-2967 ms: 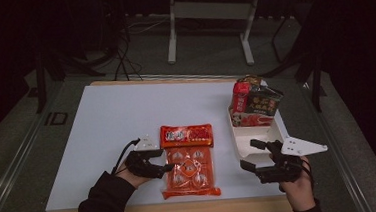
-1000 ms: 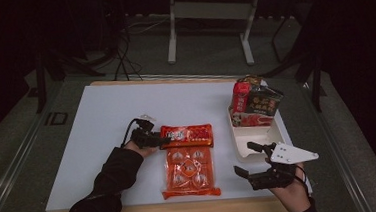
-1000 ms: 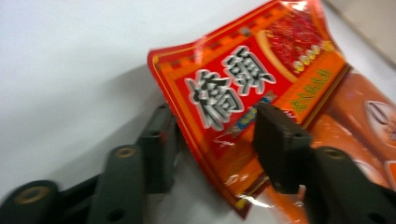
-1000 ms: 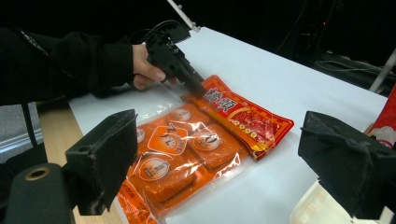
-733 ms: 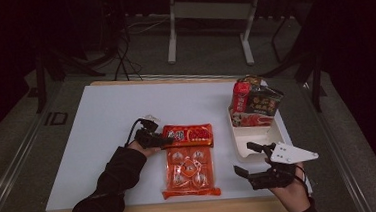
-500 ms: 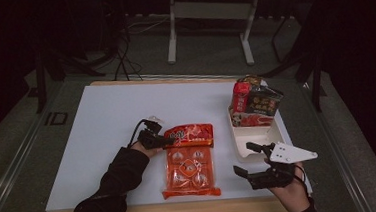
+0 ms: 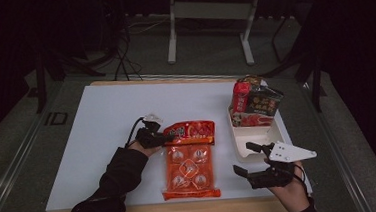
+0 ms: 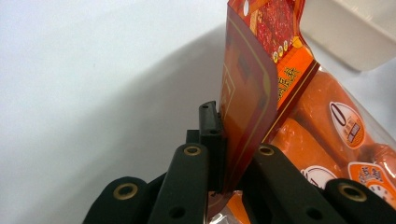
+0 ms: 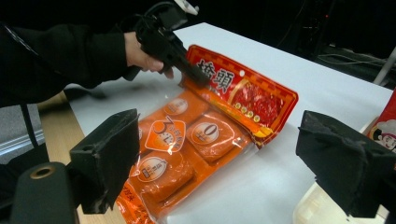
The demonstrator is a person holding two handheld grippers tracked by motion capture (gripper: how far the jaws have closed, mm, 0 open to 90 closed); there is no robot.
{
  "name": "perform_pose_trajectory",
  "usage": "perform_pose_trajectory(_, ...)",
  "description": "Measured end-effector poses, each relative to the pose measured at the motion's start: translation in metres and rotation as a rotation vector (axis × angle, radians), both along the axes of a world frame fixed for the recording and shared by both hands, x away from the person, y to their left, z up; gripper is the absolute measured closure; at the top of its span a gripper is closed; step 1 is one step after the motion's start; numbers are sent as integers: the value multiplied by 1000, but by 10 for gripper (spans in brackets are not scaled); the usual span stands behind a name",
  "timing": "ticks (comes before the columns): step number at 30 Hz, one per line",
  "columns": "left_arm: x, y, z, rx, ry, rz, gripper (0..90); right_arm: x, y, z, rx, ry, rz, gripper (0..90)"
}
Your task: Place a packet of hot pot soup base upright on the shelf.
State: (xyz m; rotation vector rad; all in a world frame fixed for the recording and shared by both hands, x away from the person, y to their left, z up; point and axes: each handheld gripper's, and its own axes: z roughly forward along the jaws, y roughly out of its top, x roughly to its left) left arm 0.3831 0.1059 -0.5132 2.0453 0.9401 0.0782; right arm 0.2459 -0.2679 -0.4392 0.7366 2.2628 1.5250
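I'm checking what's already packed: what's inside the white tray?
Two snack packets stand in the white tray's far end; its near end looks bare. The tray floor beneath the packets is hidden.

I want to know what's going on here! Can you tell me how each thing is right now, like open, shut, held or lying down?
Left hand-held gripper: shut on the orange snack pack's top edge.
Right hand-held gripper: open, holding nothing.
Orange snack pack: sealed, top edge lifted, the rest lying on the table.
White tray: near end bare, snack packets at its far end.
Snack packets: standing upright in the tray.
Table: white-topped.
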Motion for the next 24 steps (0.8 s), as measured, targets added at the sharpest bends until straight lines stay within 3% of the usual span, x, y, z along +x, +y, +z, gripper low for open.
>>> perform_pose_trajectory(9,-10,-2,25,-11,-58,-23,896,0,1,0,-5,4,-1,135)
perform_pose_trajectory(12,-14,-3,31,-23,-98,-42,897,0,0,1,0,3,-4,135)
perform_pose_trajectory(15,-18,-3,37,-48,-108,-49,897,0,0,2,1,-1,-7,136)
perform_pose_trajectory(24,-26,-3,55,-66,-142,-89,898,0,-3,9,10,-8,-20,137)
